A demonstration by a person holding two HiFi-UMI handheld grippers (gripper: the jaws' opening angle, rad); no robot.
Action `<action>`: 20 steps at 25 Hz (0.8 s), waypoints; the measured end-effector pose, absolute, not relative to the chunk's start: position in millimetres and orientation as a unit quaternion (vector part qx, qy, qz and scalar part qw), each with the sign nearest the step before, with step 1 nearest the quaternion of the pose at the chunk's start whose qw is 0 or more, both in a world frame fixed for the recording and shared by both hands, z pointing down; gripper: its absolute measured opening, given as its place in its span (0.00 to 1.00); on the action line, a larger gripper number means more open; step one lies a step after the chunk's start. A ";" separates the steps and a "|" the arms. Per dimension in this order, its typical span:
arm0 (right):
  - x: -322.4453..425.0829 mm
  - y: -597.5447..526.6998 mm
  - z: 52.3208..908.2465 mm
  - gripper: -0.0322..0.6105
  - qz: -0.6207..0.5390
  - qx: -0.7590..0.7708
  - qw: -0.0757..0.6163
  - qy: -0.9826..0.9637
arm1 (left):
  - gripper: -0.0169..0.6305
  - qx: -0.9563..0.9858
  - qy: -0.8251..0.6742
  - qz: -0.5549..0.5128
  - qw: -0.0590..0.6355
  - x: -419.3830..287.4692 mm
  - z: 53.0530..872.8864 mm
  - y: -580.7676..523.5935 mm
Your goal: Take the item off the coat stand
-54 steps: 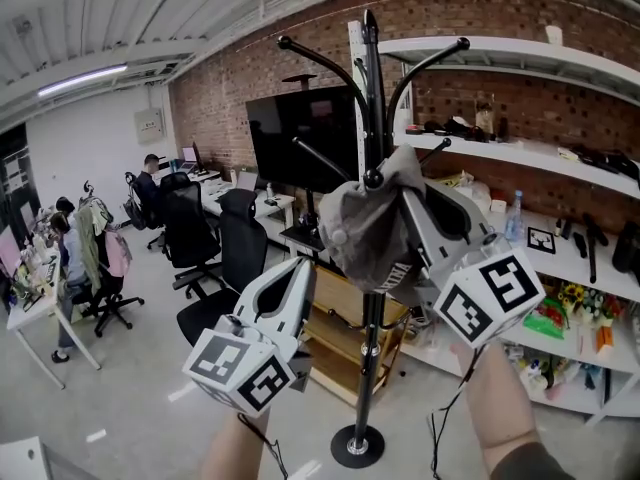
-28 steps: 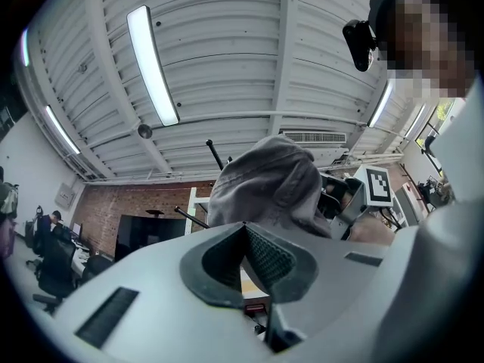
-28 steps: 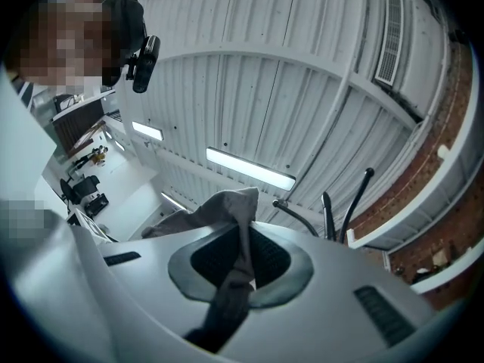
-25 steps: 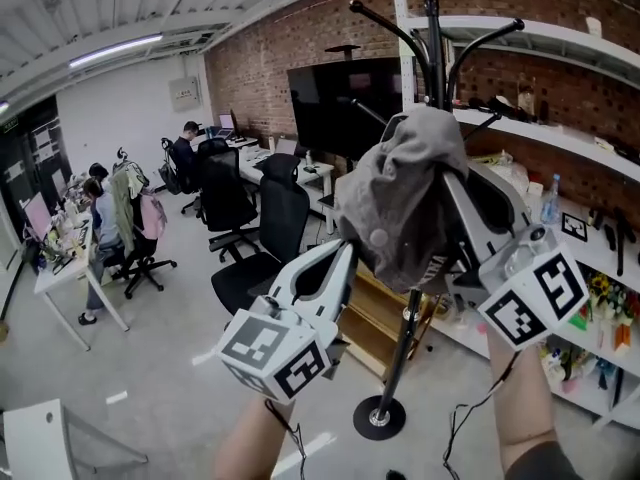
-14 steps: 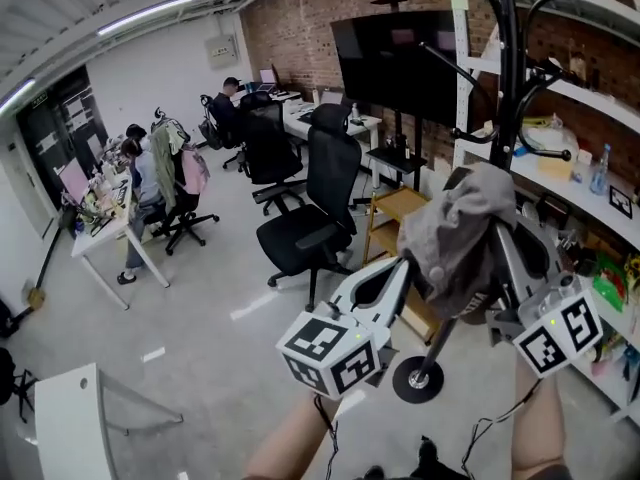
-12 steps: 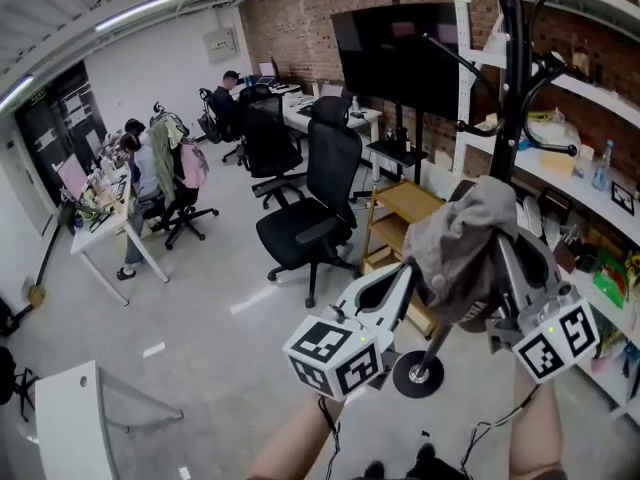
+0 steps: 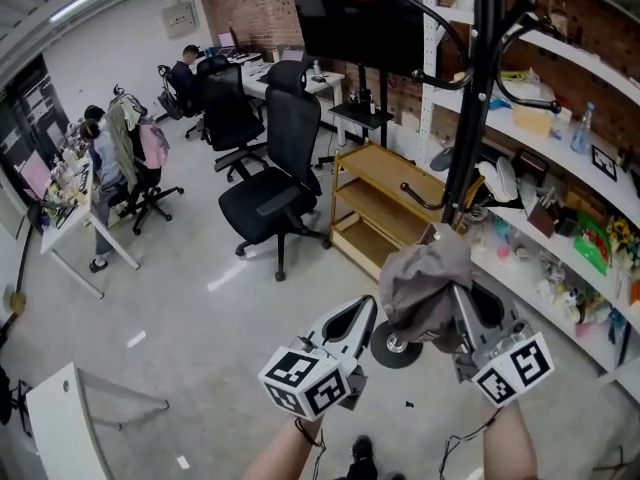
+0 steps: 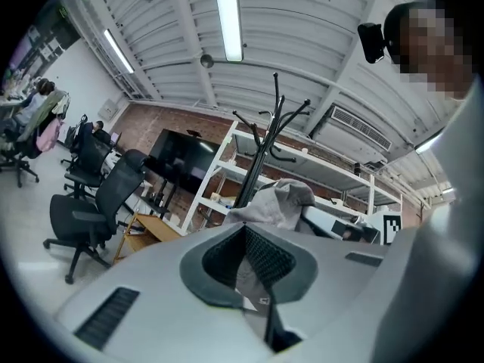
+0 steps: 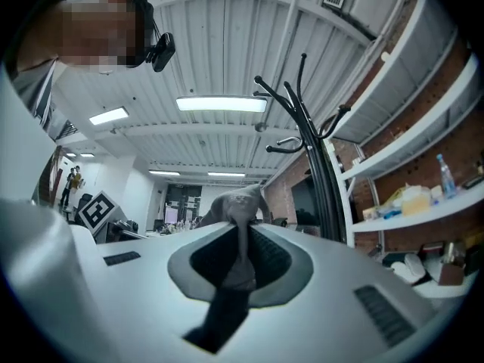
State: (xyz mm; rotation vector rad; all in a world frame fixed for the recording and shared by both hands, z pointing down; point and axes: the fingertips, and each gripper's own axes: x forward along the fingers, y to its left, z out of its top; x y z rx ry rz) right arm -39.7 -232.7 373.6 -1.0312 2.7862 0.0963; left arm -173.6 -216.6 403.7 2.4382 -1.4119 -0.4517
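Left gripper [image 7: 366,306]: jaws together. Tips sit right at the left edge of the grey cap [image 7: 425,286]. A pale scrap shows in the gap in the left gripper view, can't tell if any fabric is pinched there.

Right gripper [image 7: 455,303]: clamped on the grey cap. In the right gripper view a strip of fabric runs down between the jaws, and the rest bunches over the tips.

Both forearms come in from the bottom edge of the head view, marker cubes nearest the camera.

Cap is off the coat stand [image 7: 462,168] and clear of all the hooks. It is held low in front of the stand's lower pole and overlaps the pole in the head view, just above the round base [image 7: 392,352].

Just behind-left of the coat stand is a wooden cart [image 7: 392,193] with two shelves. Right of the stand are white shelves [image 7: 560,163], cluttered with small stuff, a water bottle on the upper one.

Left of the stand and further out is a black office chair [image 7: 272,183] on bare concrete floor. Behind the stand is a big dark screen [image 7: 355,13] against the brick wall.

Far left of the stand are desks with seated people [image 7: 100,153] and more black chairs.
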 end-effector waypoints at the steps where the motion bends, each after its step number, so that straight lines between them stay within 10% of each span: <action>1: -33.2 -228.6 384.0 0.11 0.027 -0.348 0.079 0.934 | 0.04 0.845 -0.490 -0.151 0.150 -168.1 412.5 -212.7; 20: 73.7 -98.0 473.2 0.11 -0.039 -0.373 0.013 0.927 | 0.04 0.827 -0.505 -0.100 0.227 -69.2 498.8 -71.8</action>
